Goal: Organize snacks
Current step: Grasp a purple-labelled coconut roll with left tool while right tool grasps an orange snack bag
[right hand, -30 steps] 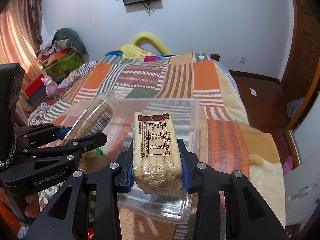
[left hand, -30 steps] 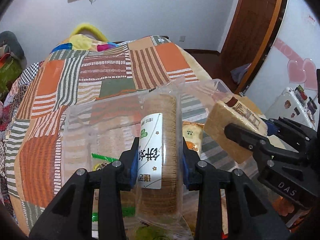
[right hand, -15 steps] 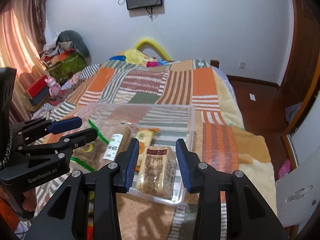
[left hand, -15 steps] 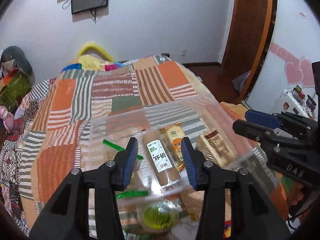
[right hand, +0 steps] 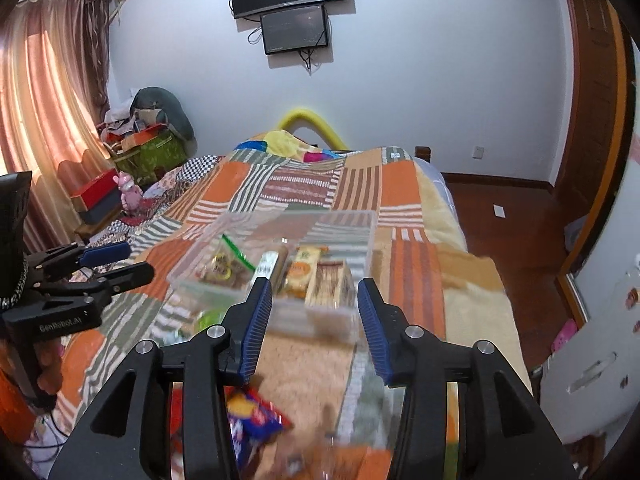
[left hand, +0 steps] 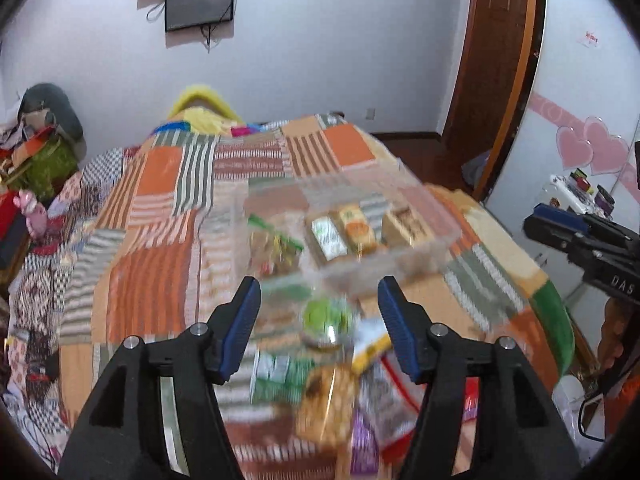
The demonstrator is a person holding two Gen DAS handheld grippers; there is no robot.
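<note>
A clear plastic bin (left hand: 436, 216) (right hand: 360, 224) sits on the patchwork bed. Inside lie a round cracker sleeve with a white label (left hand: 328, 236) (right hand: 269, 264), an orange-labelled pack (left hand: 356, 228) (right hand: 300, 272), a tan wafer pack (left hand: 404, 224) (right hand: 330, 284) and a green-sealed bag (left hand: 276, 244) (right hand: 226, 266). My left gripper (left hand: 318, 312) is open and empty, held back above a blurred pile of loose snacks (left hand: 332, 372). My right gripper (right hand: 314, 316) is open and empty, just short of the bin's near wall. Each gripper shows at the other view's edge.
The patchwork blanket (right hand: 304, 184) covers the bed. A blue and red snack bag (right hand: 256, 420) lies below the right gripper. Clutter and boxes (right hand: 148, 148) stand at the far left, a wooden door (left hand: 496, 60) at the right, and a white cabinet (left hand: 576, 188) beside it.
Both grippers let go of their packs, the cracker sleeve and the wafer pack, which now lie in the bin. Both grippers opened wide and drew back and up from the bin.
</note>
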